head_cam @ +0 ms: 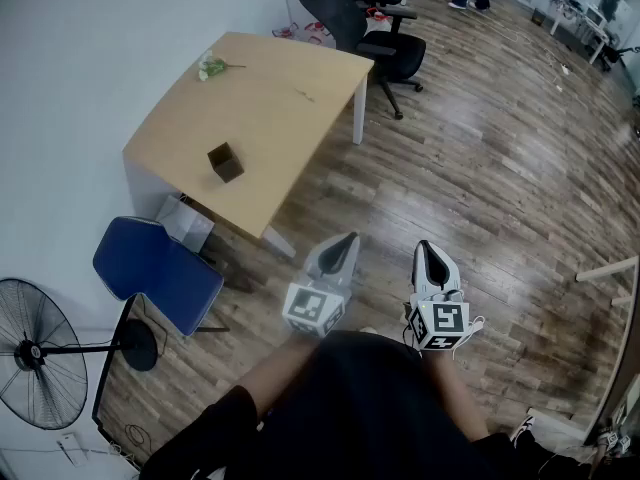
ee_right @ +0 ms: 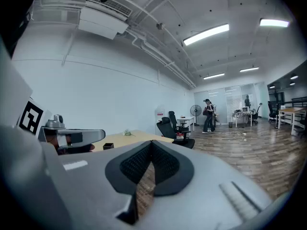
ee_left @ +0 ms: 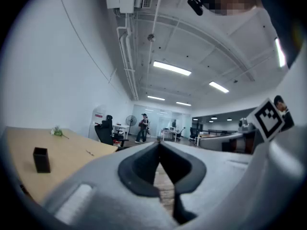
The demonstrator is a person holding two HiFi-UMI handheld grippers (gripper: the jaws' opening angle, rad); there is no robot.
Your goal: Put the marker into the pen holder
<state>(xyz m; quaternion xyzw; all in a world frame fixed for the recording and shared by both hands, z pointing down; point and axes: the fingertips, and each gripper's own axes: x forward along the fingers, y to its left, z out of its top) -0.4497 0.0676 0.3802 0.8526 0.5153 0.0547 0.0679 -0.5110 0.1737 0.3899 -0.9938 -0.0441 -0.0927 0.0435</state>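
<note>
A small black pen holder (head_cam: 225, 162) stands near the front edge of the light wooden table (head_cam: 250, 118). It also shows as the pen holder (ee_left: 41, 159) and, far off, the pen holder (ee_right: 108, 146). A thin dark marker (head_cam: 303, 94) lies further back on the table, seen as the marker (ee_left: 89, 153) in the left gripper view. My left gripper (head_cam: 346, 241) and right gripper (head_cam: 424, 249) hang side by side over the wooden floor, well short of the table. Both are shut with nothing between their jaws: left gripper (ee_left: 159, 150), right gripper (ee_right: 151, 147).
A green and white flower (head_cam: 213, 67) lies at the table's far corner. A blue chair (head_cam: 160, 273) and a standing fan (head_cam: 40, 353) are left of me. Black office chairs (head_cam: 365, 23) stand behind the table. A person (ee_right: 209, 115) stands far down the room.
</note>
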